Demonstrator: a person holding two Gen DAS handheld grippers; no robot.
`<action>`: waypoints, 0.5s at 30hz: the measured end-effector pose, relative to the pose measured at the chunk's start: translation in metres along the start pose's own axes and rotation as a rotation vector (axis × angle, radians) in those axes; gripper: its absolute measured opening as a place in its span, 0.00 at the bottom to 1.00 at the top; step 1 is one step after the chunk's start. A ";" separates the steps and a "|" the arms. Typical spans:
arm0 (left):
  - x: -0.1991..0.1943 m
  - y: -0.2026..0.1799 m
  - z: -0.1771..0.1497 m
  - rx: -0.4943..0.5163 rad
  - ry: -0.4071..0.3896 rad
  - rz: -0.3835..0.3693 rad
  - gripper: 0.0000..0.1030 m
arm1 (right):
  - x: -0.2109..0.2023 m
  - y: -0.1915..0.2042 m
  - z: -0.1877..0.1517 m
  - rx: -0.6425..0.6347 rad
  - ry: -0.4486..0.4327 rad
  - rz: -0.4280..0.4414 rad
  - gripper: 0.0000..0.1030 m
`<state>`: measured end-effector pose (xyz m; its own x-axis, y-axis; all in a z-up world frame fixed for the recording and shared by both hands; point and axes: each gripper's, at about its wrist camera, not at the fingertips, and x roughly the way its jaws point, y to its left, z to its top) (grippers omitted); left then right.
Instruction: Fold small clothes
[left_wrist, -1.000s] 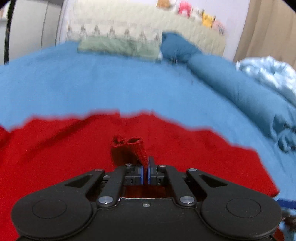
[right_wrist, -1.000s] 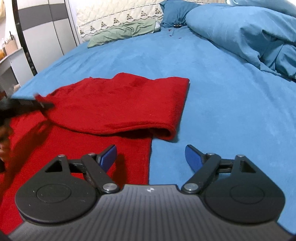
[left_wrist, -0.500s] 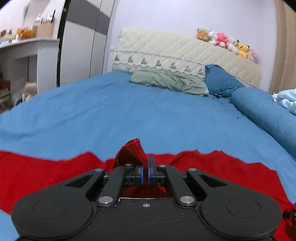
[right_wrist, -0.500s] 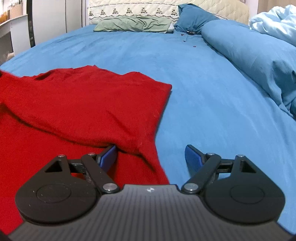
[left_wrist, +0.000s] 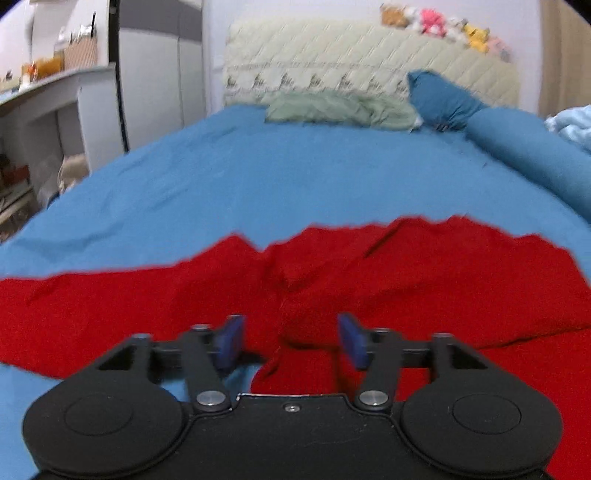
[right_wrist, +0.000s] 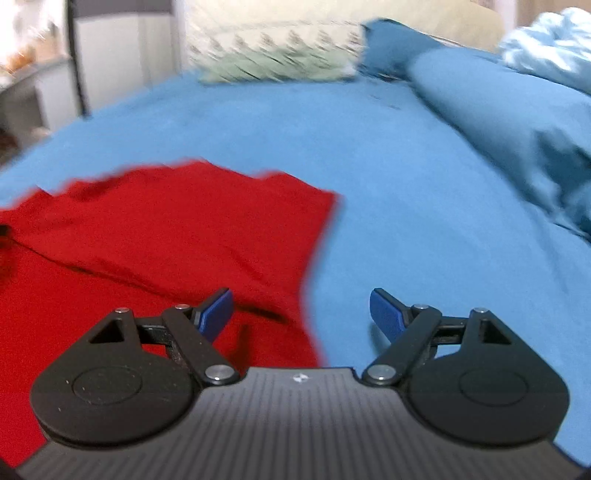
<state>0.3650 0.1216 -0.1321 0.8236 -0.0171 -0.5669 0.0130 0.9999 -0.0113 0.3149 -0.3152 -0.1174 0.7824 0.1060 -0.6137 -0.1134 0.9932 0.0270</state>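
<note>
Left tongs (left_wrist: 291, 341) now apart, cloth (left_wrist: 369, 280) dropped

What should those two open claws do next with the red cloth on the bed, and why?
Probably the right gripper should close on the red garment at its near right edge, which lies between its fingers. Both it and the left gripper are open and hold nothing, and the cloth lies loosely folded and wrinkled on the blue bedsheet.

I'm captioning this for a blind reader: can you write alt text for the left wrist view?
The left claw is open above a rumpled red garment spread on a blue bedsheet. Behind are a green pillow and a quilted headboard.
</note>
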 end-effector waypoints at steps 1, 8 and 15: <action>0.000 -0.003 0.003 -0.005 -0.012 -0.032 0.68 | 0.006 0.009 0.004 0.009 -0.008 0.048 0.94; 0.057 -0.028 0.004 0.003 0.122 -0.126 0.68 | 0.064 0.038 0.001 0.049 0.053 0.056 0.94; 0.036 -0.019 0.003 0.003 0.117 -0.144 0.68 | 0.054 0.037 -0.003 0.066 0.055 0.053 0.94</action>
<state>0.3960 0.1024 -0.1503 0.7418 -0.1600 -0.6513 0.1277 0.9870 -0.0971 0.3514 -0.2724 -0.1521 0.7416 0.1573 -0.6521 -0.1118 0.9875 0.1111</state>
